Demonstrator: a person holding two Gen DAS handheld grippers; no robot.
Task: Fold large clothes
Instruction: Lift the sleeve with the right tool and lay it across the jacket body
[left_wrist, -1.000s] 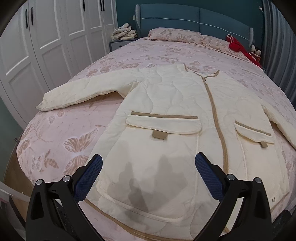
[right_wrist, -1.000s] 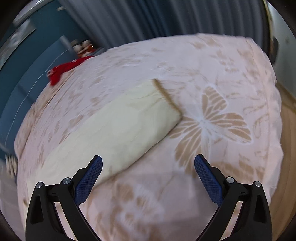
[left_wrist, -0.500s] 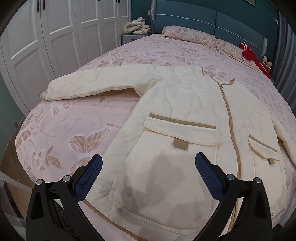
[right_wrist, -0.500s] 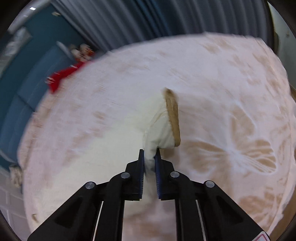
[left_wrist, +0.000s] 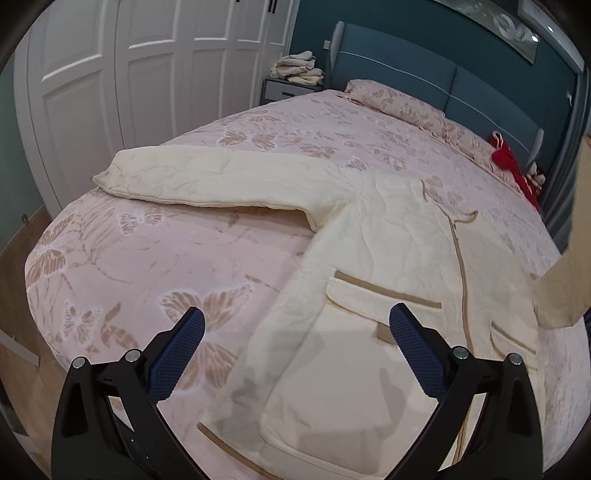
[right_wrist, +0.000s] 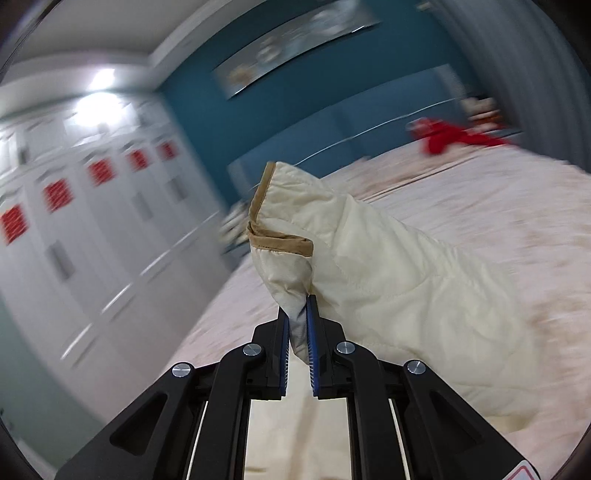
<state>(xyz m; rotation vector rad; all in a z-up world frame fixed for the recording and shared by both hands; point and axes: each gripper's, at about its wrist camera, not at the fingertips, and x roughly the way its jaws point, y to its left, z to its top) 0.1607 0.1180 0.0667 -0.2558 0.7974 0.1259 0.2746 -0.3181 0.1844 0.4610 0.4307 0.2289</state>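
A cream quilted jacket (left_wrist: 388, 236) with tan trim lies front-up on the pink butterfly bedspread (left_wrist: 147, 258). Its left sleeve (left_wrist: 207, 181) stretches flat toward the wardrobe. My left gripper (left_wrist: 297, 328) hovers open above the jacket's lower hem and pocket, nothing between its fingers. My right gripper (right_wrist: 297, 314) is shut on the end of the other sleeve (right_wrist: 332, 236), lifted clear of the bed with its tan cuff (right_wrist: 273, 236) standing up. That raised sleeve (left_wrist: 565, 291) shows at the right edge of the left wrist view.
White wardrobe doors (left_wrist: 110, 81) line the left side. A nightstand with folded laundry (left_wrist: 299, 68) stands by the blue headboard (left_wrist: 424, 88). Pillows (left_wrist: 399, 103) and a red item (left_wrist: 509, 162) lie at the bed's head. Grey curtains (right_wrist: 517, 55) hang on the right.
My right gripper closed on the sleeve end, then swung it up off the bed and rolled. My left gripper drifted left, still open; the lifted sleeve entered its view.
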